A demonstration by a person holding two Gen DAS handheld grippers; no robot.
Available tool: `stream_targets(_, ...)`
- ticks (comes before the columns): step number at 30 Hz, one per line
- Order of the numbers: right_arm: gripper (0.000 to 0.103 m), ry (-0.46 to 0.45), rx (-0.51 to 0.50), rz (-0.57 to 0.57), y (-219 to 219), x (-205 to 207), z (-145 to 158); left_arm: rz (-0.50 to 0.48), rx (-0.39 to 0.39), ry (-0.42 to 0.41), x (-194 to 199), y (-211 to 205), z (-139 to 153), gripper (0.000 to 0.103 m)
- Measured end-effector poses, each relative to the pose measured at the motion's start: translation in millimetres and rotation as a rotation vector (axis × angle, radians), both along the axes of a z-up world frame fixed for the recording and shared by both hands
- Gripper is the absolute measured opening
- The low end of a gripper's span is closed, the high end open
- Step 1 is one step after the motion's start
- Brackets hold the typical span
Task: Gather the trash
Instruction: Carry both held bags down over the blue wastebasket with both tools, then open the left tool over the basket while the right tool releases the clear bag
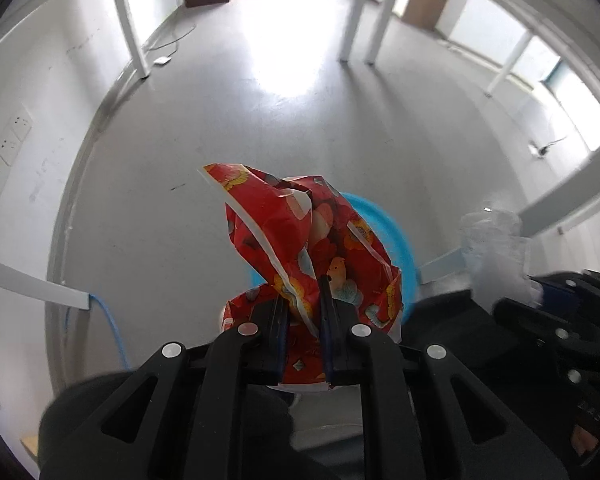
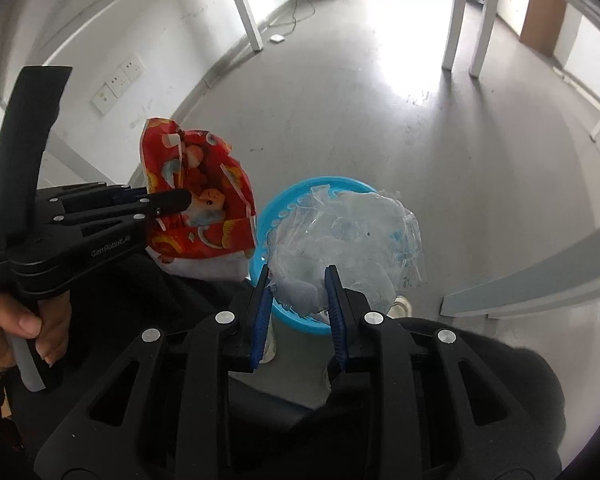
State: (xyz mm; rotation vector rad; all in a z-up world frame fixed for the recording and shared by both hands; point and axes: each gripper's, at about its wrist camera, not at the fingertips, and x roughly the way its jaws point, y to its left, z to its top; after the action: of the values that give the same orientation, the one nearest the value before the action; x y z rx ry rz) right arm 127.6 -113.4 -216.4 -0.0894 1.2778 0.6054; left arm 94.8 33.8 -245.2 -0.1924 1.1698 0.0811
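The left gripper [image 1: 304, 300] was closed on a crumpled red patterned wrapper [image 1: 312, 240], the jaws narrowed to a slim gap that pinched a fold near its lower edge; the bulk of the wrapper stood up beyond the fingertips. The right gripper [image 2: 298, 280] was likewise clamped on a crumpled clear plastic bag [image 2: 348, 232], which bulged forward past its blue pads [image 2: 262, 320]. Both loads were carried pointing steeply downward, directly over a blue bin [image 2: 296, 316] on the grey floor [image 2: 380, 120], which lay just beyond and below the fingers. This alignment suggested preparation for release into the bin; neither item was yet inside it.
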Motion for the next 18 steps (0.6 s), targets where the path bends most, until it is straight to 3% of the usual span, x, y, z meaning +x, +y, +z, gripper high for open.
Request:
stream_targets(7,0.025,0.128,0.006,-0.048,1.0,28.9,-29.7,0.018,-0.038,0.052,30.6,10.9,-24.6,0.012)
stream_targets(13,0.025,0.139,-0.023,-0.029,17.7,41.2,-52.6,0.015,-0.067,0.099,53.3,14.6,-48.9,0.012)
stream_targets(18,0.025,0.201,-0.040,-0.036,21.2,46.0,-74.7,-0.004,-0.023,0.155,69.1,6.1,-65.7,0.012)
